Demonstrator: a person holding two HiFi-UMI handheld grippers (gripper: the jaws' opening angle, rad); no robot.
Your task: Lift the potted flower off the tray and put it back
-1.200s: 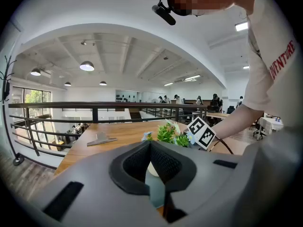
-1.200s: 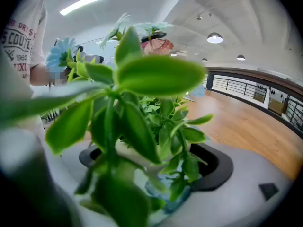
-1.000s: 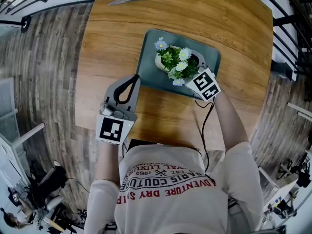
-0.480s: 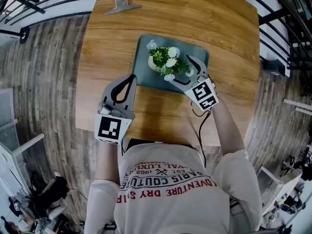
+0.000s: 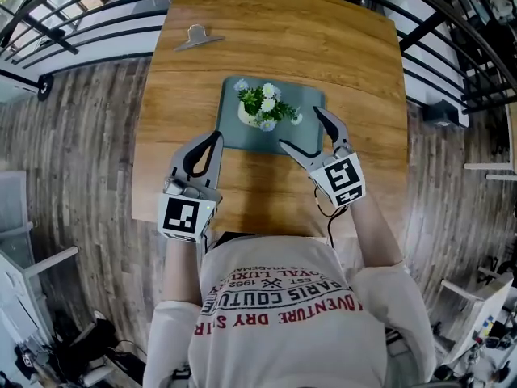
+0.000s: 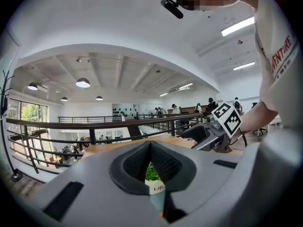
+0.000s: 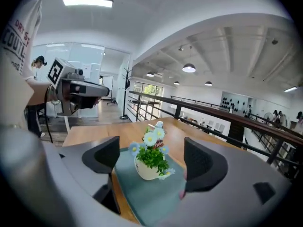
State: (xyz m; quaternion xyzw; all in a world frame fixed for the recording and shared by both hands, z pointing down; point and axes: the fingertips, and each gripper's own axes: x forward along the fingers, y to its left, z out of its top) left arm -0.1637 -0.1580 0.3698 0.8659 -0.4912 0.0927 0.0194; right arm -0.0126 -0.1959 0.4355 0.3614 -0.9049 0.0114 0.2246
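Note:
The potted flower (image 5: 260,107), a cream pot with green leaves and pale blue and white blooms, stands upright on the teal tray (image 5: 307,99) on the wooden table. My right gripper (image 5: 300,128) is open at the tray's near right corner, apart from the pot. In the right gripper view the pot (image 7: 147,170) sits on the tray (image 7: 137,197) ahead of the spread jaws of the right gripper (image 7: 152,161), touching neither. My left gripper (image 5: 215,138) is shut and empty at the tray's near left edge. In the left gripper view the left gripper (image 6: 150,145) hides most of the pot (image 6: 155,187).
A metal binder clip (image 5: 194,37) lies at the table's far left. The table (image 5: 355,71) is narrow, with wood floor on both sides and black railings beyond its far edge. The person's torso is close to the near edge.
My right gripper has drawn back from the pot toward the person, jaws wide apart. The pot stays standing on the tray. The left gripper has hardly moved.

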